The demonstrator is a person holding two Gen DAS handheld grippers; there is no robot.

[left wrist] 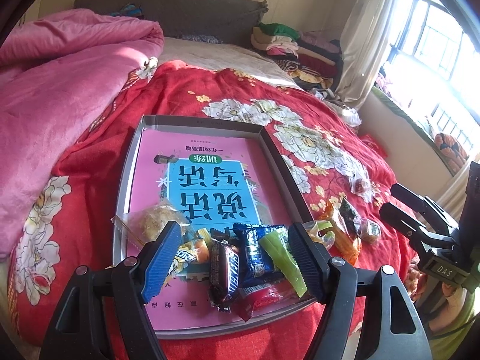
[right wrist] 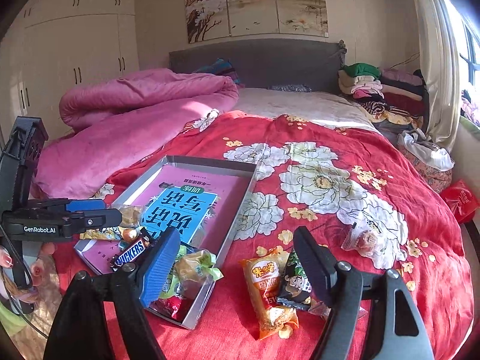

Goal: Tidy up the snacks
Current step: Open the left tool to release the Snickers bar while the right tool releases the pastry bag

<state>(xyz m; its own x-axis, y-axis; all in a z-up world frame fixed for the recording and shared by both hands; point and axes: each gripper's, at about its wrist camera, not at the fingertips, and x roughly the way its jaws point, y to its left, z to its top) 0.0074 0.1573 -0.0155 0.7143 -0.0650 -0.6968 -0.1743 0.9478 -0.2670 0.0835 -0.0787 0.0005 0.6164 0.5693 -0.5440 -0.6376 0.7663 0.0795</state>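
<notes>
A shallow grey tray (left wrist: 126, 186) lies on the red flowered bedspread with a pink and blue book (left wrist: 207, 186) inside. At its near end sit a Snickers bar (left wrist: 225, 273), a blue packet (left wrist: 255, 255), a green wrapper (left wrist: 282, 258), a red packet (left wrist: 264, 297) and a clear-wrapped pastry (left wrist: 153, 222). My left gripper (left wrist: 234, 258) hovers open over them, holding nothing. My right gripper (right wrist: 237, 264) stands open and empty over the bedspread beside the tray (right wrist: 237, 219). An orange packet (right wrist: 265, 285), a dark green packet (right wrist: 295, 282) and a clear-wrapped round cake (right wrist: 364, 240) lie loose there.
A bunched pink quilt (right wrist: 135, 114) fills the bed's left side. Folded clothes (right wrist: 369, 90) are stacked by the headboard at the right. A red bag (right wrist: 459, 201) lies at the bed's right edge. A hand (right wrist: 39, 267) holds the left gripper (right wrist: 112, 210).
</notes>
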